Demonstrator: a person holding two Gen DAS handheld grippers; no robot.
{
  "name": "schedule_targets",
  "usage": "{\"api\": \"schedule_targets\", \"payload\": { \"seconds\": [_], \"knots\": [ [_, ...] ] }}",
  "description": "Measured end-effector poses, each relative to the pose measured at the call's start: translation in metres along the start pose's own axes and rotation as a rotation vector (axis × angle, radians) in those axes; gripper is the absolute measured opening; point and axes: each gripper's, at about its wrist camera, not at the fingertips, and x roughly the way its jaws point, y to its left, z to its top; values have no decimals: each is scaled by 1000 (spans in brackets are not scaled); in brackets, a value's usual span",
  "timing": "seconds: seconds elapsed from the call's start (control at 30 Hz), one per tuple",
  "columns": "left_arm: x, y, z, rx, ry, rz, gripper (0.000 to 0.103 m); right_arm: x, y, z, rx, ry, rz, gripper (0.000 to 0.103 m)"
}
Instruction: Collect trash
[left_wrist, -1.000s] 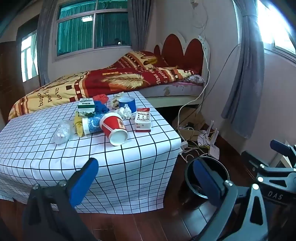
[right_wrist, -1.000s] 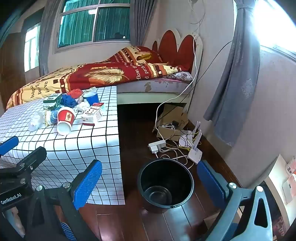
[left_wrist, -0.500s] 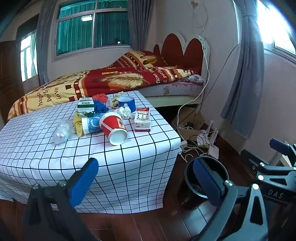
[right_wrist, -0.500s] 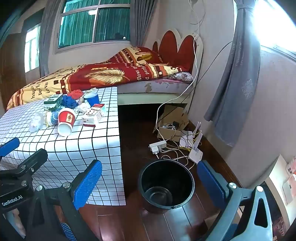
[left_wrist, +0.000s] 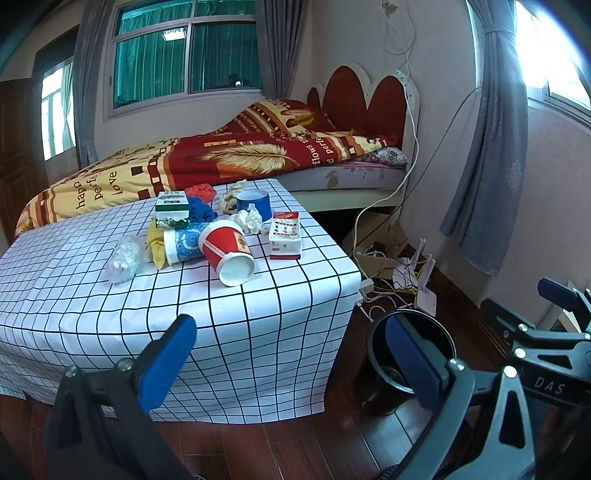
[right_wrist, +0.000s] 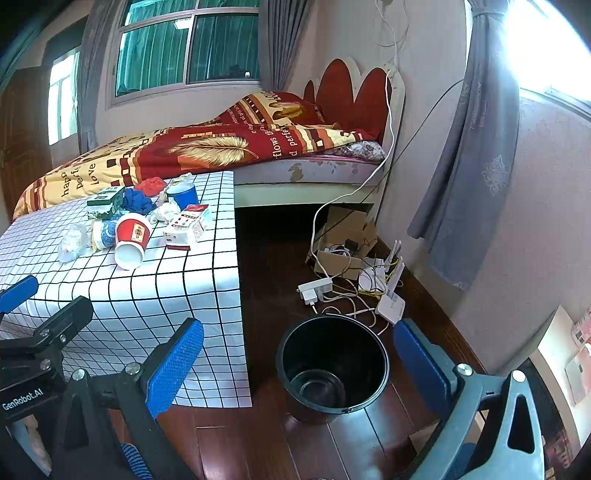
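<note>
Trash is heaped on a table with a white checked cloth (left_wrist: 229, 321) (right_wrist: 177, 291): a red paper cup (left_wrist: 227, 251) (right_wrist: 131, 240) on its side, a blue-patterned cup (left_wrist: 183, 245), a red-and-white carton (left_wrist: 285, 236) (right_wrist: 188, 225), a green box (left_wrist: 171, 214), crumpled paper (left_wrist: 253, 219) and clear plastic wrap (left_wrist: 125, 258). A black bin (right_wrist: 332, 363) (left_wrist: 410, 354) stands on the floor right of the table. My left gripper (left_wrist: 291, 354) is open, low before the table's near corner. My right gripper (right_wrist: 299, 362) is open, above and in front of the bin.
A bed with a red and yellow blanket (left_wrist: 229, 155) lies behind the table. Cables, a power strip (right_wrist: 316, 290), a white router (right_wrist: 391, 302) and a cardboard box (right_wrist: 343, 236) clutter the floor by the wall. Grey curtains (right_wrist: 465, 155) hang at right.
Both grippers have drifted very slightly toward the table and bin; nothing was picked up and both stay open.
</note>
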Motion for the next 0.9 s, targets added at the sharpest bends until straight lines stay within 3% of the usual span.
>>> {"api": "schedule_targets", "payload": {
  "seconds": [0.9],
  "knots": [
    [-1,1,-2,-8,8,2,103,1,2,-5,0,5,0,103]
  ]
}}
